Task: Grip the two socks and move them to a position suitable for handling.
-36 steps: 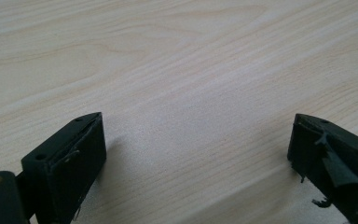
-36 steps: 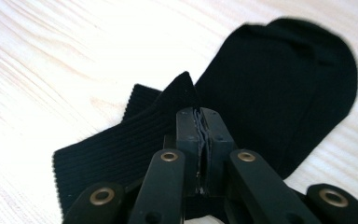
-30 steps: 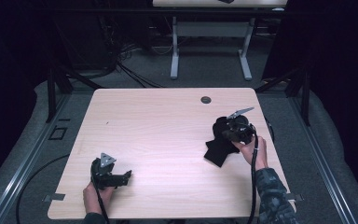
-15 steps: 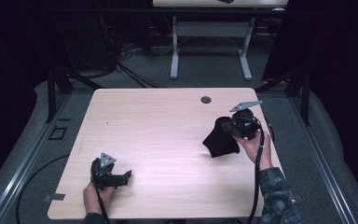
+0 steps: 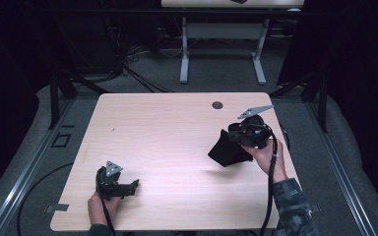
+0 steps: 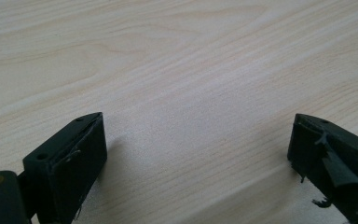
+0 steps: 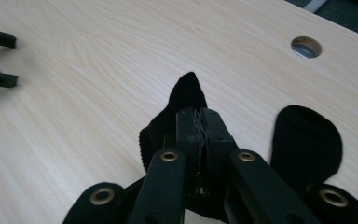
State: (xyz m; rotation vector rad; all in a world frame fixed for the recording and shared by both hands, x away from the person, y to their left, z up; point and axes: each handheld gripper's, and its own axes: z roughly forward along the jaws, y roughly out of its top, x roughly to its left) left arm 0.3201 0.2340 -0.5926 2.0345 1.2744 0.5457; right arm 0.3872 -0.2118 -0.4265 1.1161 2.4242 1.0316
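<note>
A black knitted cloth (image 5: 225, 152) hangs from my right gripper (image 5: 232, 134) over the right side of the wooden table (image 5: 167, 132). In the right gripper view the jaws of this gripper (image 7: 200, 116) are shut on the cloth (image 7: 182, 95), and a pointed fold sticks up past the tips. A rounded black piece (image 7: 306, 140) lies to the right; I cannot tell whether it belongs to the same cloth. My left gripper (image 5: 134, 186) rests near the front left edge of the table. Its jaws (image 6: 198, 140) stand wide open over bare wood.
A round cable hole (image 5: 217, 105) sits near the table's far edge, and it also shows in the right gripper view (image 7: 306, 47). Another table's white legs (image 5: 184, 54) stand on the grey carpet beyond. Dark curtains and black stand legs flank both sides.
My right gripper has risen with the black cloth, which now hangs more freely above the table. The left gripper has stayed where it was.
</note>
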